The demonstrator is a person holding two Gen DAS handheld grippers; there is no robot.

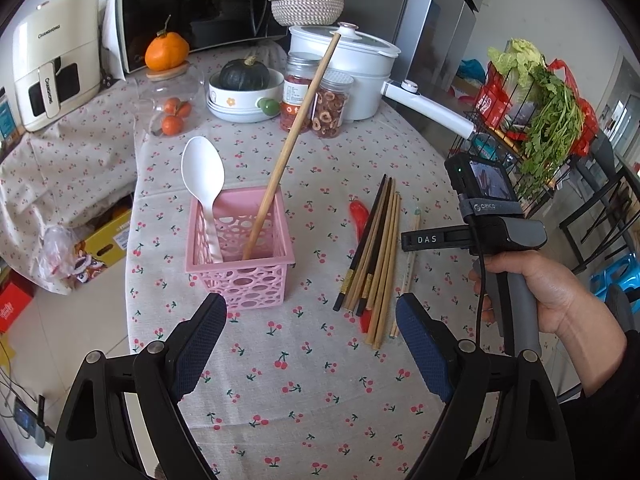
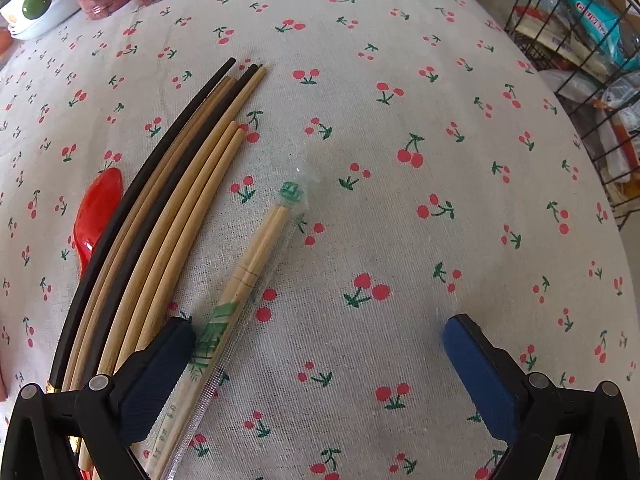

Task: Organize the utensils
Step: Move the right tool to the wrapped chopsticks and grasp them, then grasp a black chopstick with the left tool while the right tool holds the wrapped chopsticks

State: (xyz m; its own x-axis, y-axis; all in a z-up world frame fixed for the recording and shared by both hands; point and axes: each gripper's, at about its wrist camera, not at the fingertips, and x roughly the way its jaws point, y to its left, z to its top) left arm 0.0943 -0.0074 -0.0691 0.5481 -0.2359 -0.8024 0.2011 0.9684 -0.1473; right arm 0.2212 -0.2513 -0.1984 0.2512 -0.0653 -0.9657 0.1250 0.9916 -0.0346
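Note:
A pink perforated basket (image 1: 240,256) stands on the cherry-print tablecloth and holds a white spoon (image 1: 203,176) and a long wooden stick (image 1: 292,140). Several black and bamboo chopsticks (image 1: 372,256) lie to its right over a red spoon (image 1: 358,216). They also show in the right wrist view (image 2: 160,208), beside a plastic-wrapped chopstick pair (image 2: 240,288) and the red spoon (image 2: 98,210). My left gripper (image 1: 312,332) is open and empty, in front of the basket. My right gripper (image 2: 316,360) is open, low over the cloth, with its left finger (image 2: 156,376) next to the wrapped pair.
Two jars (image 1: 316,98), a bowl with a dark squash (image 1: 244,92), a white pot (image 1: 352,68), a microwave (image 1: 200,8) and a glass jar of oranges (image 1: 172,92) stand at the back. A wire rack with greens (image 1: 536,112) stands past the table's right edge.

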